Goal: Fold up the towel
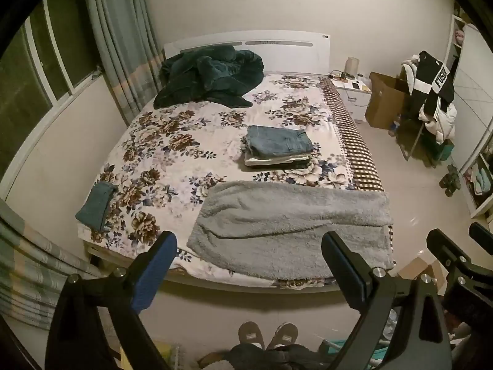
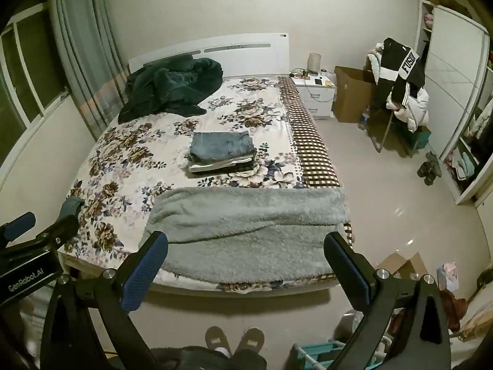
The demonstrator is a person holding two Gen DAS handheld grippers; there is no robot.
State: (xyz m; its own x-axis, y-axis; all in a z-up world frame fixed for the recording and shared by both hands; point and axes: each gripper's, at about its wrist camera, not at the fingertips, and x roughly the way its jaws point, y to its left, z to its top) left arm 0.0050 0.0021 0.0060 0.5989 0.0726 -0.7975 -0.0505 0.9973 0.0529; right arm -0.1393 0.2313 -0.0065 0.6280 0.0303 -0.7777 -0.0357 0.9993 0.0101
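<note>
The grey towel [image 1: 289,231] lies spread across the foot of the bed [image 1: 172,154], partly doubled over itself. Both the left hand-held gripper [image 1: 249,246] and the right hand-held gripper [image 2: 245,246] hover before it, jaws wide, holding nothing. Folded jeans [image 2: 222,146] rest behind the towel.

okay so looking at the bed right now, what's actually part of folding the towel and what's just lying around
Part of the job:
grey towel, lying across the foot of the bed
left gripper, open
right gripper, open

Just lying about:
stack of folded clothes
dark green blanket
small blue cloth
slippers
</note>
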